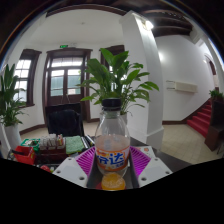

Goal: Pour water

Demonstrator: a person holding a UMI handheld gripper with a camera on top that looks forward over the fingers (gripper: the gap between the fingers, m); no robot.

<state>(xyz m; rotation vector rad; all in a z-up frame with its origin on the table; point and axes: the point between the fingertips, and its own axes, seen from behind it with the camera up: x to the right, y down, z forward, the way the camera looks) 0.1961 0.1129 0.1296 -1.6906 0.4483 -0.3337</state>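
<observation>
Between the gripper (112, 165) fingers, upright: a clear plastic bottle w/ blue label, black cap and orange drink low inside (112, 150). Pink pads (140, 158) sit against its label on both sides, so the jaws look closed on it, about bottle-width apart. Prob. light, mostly empty, thin wall — squeezes easily, smooth label could slip; hold at label, mid-body. Behind: green leafy potted plant (115, 80), cluttered table w/ boxes (48, 150) at one side. Room above looks open for tilting.
</observation>
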